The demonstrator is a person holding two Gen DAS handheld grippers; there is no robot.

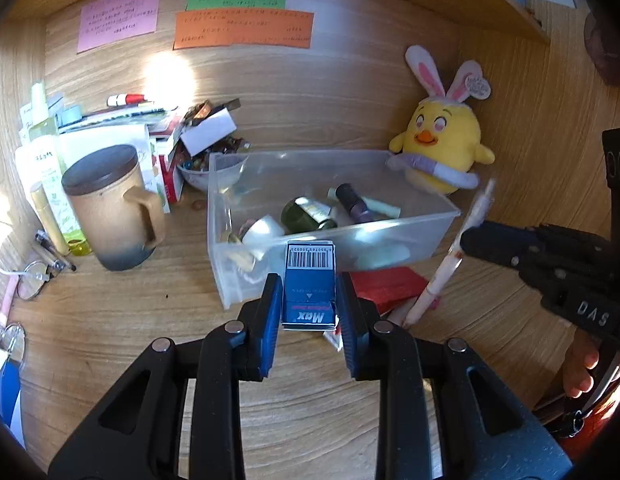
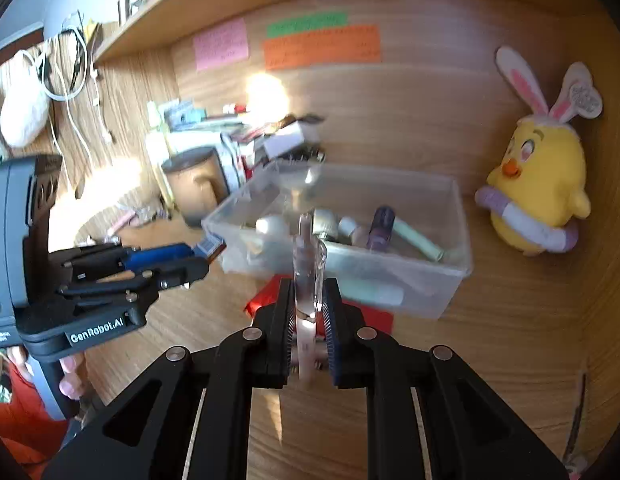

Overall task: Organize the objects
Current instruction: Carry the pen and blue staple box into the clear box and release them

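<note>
Scene: a cluttered wooden desk seen from two hand-held grippers, both pointing toward a clear plastic bin (image 1: 441, 216) at mid-frame.
Left gripper (image 1: 310, 312): lower centre of its own view, fingers narrowed onto a small blue box (image 1: 309, 284) marked "Max", barcode end pointing at the bin.
Right gripper (image 2: 310, 320): lower centre of its view, fingers nearly together, pinching a pale pen (image 2: 306, 276) that stands upright and slightly blurred.
Bin contents: small bottles and tubes lie in it already — a purple one, a green one, a white one.
Around it: a red booklet (image 1: 385, 286) lies flat just in front of the bin; a yellow chick plush (image 1: 441, 148) sits at the upper right; a lidded brown mug (image 1: 110, 208) at the left.
Step in hand: likely carrying both items to the bin.
Doing it well: bring each item clear over the near wall, lower it to a free patch — then let go, one gripper at a time so they do not collide.
</note>
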